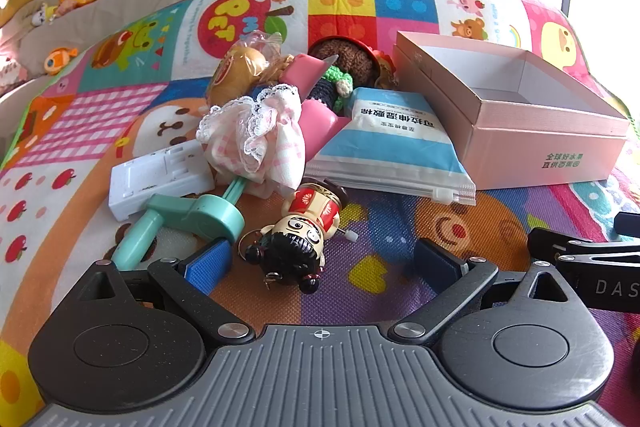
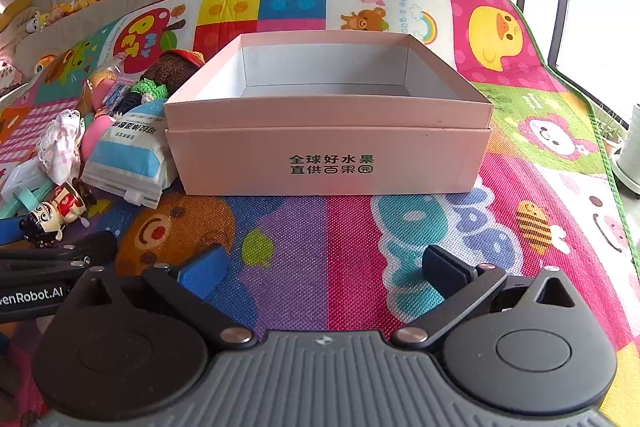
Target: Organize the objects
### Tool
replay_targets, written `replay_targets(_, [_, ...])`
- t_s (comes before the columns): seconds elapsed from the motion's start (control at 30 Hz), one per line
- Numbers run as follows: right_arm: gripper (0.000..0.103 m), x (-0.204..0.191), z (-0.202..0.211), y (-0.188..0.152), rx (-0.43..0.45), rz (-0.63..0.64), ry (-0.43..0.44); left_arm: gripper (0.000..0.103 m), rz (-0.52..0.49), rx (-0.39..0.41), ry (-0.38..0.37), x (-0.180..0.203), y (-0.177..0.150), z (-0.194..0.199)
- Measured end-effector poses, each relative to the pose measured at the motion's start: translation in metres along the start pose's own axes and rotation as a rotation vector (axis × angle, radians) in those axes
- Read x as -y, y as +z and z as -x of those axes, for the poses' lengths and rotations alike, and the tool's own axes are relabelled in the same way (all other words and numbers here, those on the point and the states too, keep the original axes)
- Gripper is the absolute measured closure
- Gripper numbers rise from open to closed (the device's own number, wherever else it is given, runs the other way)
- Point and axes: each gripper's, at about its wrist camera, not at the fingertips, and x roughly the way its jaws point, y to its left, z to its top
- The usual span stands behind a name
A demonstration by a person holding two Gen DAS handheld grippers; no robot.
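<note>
- One pink box (image 2: 328, 155), open at the top.
- One wind-up doll (image 1: 304, 227) with black hair and a red outfit.
- One zip pouch (image 1: 388, 143), white and blue with printed writing.
- One white plastic case (image 1: 160, 179).
- One mint-green plastic toy (image 1: 188, 219) with a handle.
- One frilly pink-and-white cloth item (image 1: 256, 135).
- One wrapped bun (image 1: 236, 71) in clear plastic.
- One brown crocheted item (image 1: 352, 59); whether the green and dark knitted part beside it is separate cannot be told.
- One patterned play mat (image 2: 320, 227) under everything.
- Two hand-held grippers: left hand-held gripper (image 1: 324, 263), right hand-held gripper (image 2: 324, 267).
</note>
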Motion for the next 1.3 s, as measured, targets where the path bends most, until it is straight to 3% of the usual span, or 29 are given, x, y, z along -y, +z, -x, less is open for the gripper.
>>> replay_targets(1.3, [0.000, 0.0010, 0.0011, -0.0008, 0.000, 0.001, -0.006, 0.002, 0.005, -0.001, -0.002, -0.0027, -0.0012, 0.0018])
